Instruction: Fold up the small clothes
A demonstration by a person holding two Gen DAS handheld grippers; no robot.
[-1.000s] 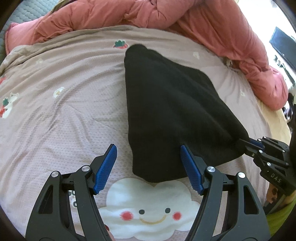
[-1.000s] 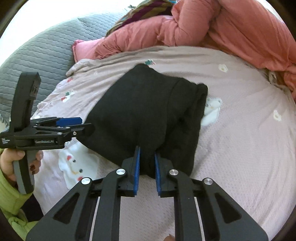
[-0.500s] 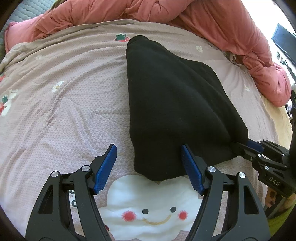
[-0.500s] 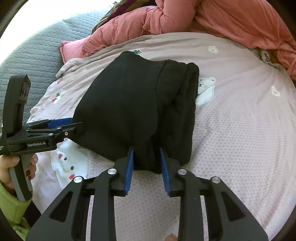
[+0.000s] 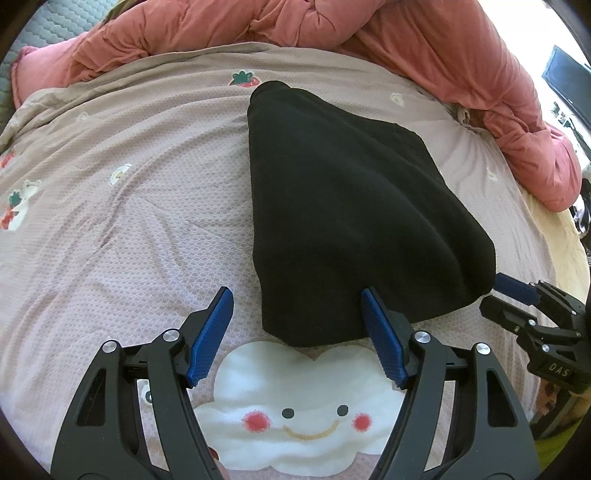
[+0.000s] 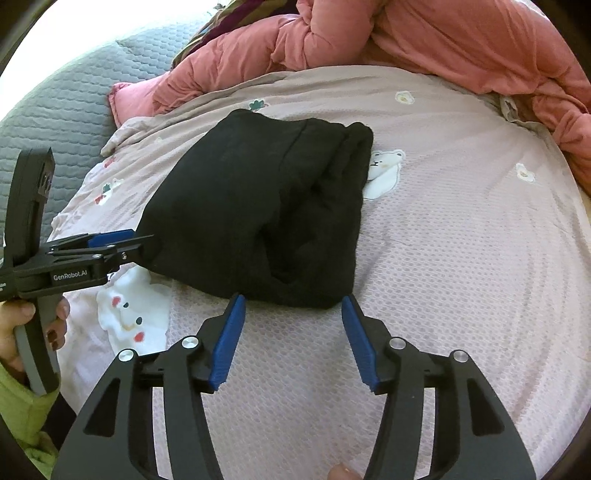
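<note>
A folded black garment (image 5: 351, 206) lies flat on the pink bedspread (image 5: 129, 184); it also shows in the right wrist view (image 6: 258, 214). My left gripper (image 5: 297, 321) is open, its blue pads at the garment's near corner, holding nothing. My right gripper (image 6: 291, 325) is open just short of the garment's near edge and is empty. In the left wrist view the right gripper (image 5: 517, 295) sits at the garment's right corner. In the right wrist view the left gripper (image 6: 122, 243) sits at the garment's left corner.
A bunched salmon-pink duvet (image 5: 369, 33) lies along the far side of the bed, also in the right wrist view (image 6: 406, 33). A grey quilted headboard (image 6: 55, 107) stands at the left. A white cloud face (image 5: 303, 406) is printed on the bedspread.
My right gripper was shut on the garment's edge, then opened, let it go and drew back. The garment settled flat. My left gripper stayed open and hardly moved.
</note>
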